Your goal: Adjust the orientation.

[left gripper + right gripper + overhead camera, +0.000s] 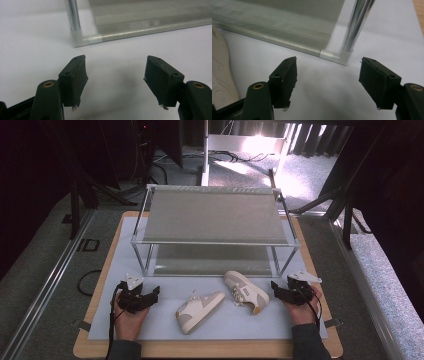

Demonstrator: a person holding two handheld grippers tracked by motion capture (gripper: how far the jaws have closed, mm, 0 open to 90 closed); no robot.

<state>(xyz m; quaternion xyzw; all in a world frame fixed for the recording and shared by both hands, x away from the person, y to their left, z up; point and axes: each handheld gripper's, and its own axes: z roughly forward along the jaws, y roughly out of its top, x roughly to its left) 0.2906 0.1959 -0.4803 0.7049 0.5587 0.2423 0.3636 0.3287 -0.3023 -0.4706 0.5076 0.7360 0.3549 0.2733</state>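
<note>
Two cream and beige sneakers lie on the white mat [165,325] in front of a two-tier shoe rack [212,220]. The left sneaker [199,311] lies at centre, the right sneaker [246,291] beside it, tipped with its sole [220,75] toward the right gripper view. My left gripper [152,295] rests at the mat's left, open and holding nothing [116,77]. My right gripper [276,289] rests at the right, just beside the right sneaker's toe, open and holding nothing [328,80].
The rack's chrome front legs [73,17] [355,27] stand on white corner feet just ahead of each gripper. Its lower shelf [212,260] sits low over the mat. The wooden table edge [95,295] borders the mat. Dark stands and cables lie beyond the table.
</note>
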